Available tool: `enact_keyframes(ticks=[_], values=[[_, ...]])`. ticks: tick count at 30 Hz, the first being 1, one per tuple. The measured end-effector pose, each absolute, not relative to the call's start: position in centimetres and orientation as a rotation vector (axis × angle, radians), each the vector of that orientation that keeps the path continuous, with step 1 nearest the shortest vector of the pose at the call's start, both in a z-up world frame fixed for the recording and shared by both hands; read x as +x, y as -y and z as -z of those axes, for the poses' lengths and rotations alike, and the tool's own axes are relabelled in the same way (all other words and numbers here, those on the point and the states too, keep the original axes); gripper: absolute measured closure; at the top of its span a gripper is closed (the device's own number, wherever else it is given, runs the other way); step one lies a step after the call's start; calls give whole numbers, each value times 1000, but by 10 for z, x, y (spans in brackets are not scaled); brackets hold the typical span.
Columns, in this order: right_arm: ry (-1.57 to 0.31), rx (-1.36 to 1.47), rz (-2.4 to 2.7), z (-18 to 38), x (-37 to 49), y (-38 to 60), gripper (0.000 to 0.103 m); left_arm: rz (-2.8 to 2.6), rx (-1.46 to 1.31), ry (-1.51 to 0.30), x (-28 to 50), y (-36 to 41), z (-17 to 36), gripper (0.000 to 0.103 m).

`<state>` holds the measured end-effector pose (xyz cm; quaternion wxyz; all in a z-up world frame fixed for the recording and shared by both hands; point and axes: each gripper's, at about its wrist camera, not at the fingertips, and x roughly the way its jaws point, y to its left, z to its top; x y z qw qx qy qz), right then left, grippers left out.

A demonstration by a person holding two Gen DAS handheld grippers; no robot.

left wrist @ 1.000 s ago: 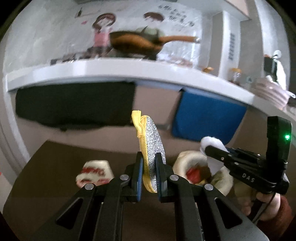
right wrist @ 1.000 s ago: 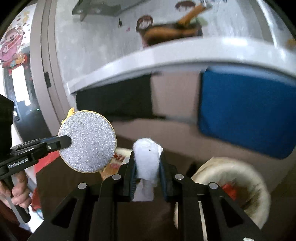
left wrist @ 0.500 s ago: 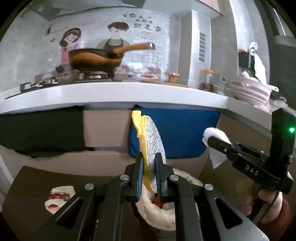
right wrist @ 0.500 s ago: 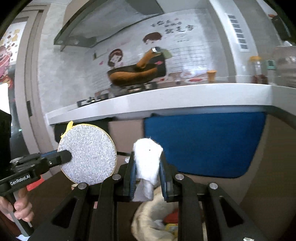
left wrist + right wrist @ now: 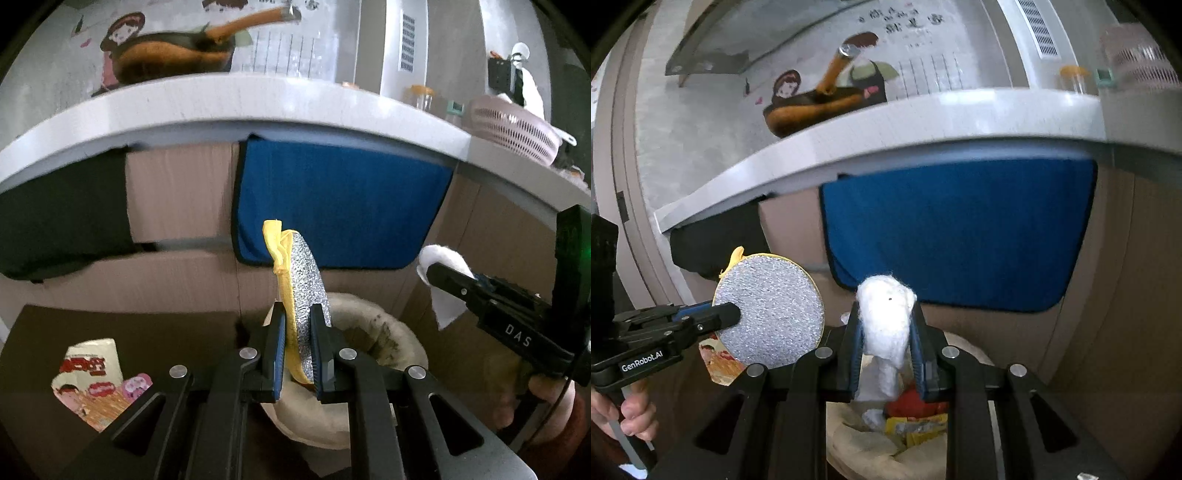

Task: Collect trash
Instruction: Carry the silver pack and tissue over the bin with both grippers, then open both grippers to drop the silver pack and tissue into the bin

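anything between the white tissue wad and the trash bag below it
Nothing visible. The right gripper is shut on the white tissue wad, and the trash bag sits open below it, with red and yellow wrappers already inside. The left gripper, shut on the round scouring pad, is off to the side.

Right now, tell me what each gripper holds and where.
Left gripper: round silver-and-yellow scouring pad, pinched at its lower edge. Right gripper: white crumpled tissue wad, pinched mid-body.

L gripper clamped, raised | R gripper clamped, alongside
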<state>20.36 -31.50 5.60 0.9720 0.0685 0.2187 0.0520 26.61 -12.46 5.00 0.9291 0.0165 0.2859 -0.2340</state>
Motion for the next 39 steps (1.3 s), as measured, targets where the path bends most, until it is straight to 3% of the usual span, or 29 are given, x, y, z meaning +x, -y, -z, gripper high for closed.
enact_keyframes(ticks=[14, 39], values=[[-531, 151, -76, -16, 220, 331, 80, 525, 9, -729, 295, 145, -4, 91], [-633, 174, -70, 22, 259, 337, 80, 549, -18, -839, 322, 154, 25, 91]])
